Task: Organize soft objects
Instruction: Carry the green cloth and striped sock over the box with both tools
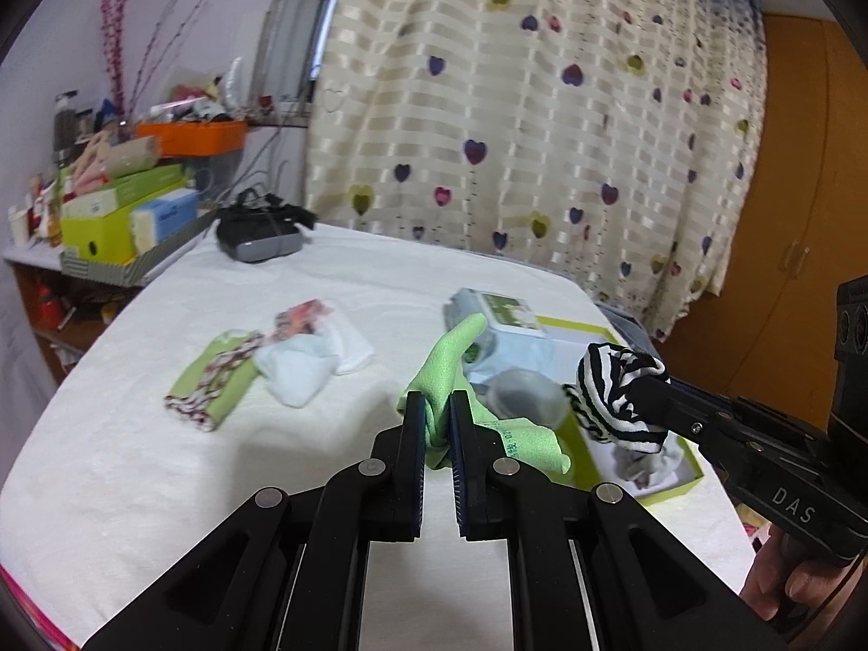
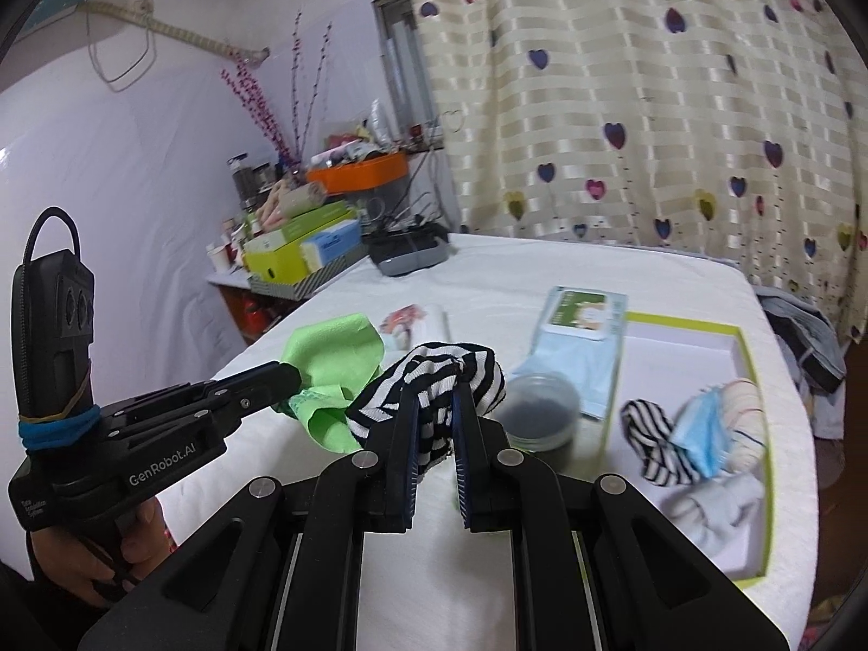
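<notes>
Left gripper (image 1: 436, 412) and right gripper (image 2: 436, 407) apparently clamped.

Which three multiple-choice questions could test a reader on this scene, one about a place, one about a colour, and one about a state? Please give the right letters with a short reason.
1. Where does the second striped sock lie?
A. in the open box with the green rim
B. on the cluttered side shelf
C. beside the dark headset

2. What colour is the cloth in the left tongs?
A. orange
B. light green
C. dark blue

3. In what state are the right tongs?
A. wide open above the bed
B. shut on nothing
C. shut on a black-and-white striped sock

Answers:
1 A, the right wrist view shows it inside the box next to a blue face mask.
2 B, the fabric pinched between the pads is light green.
3 C, the striped fabric bunches around the closed pads.
</notes>
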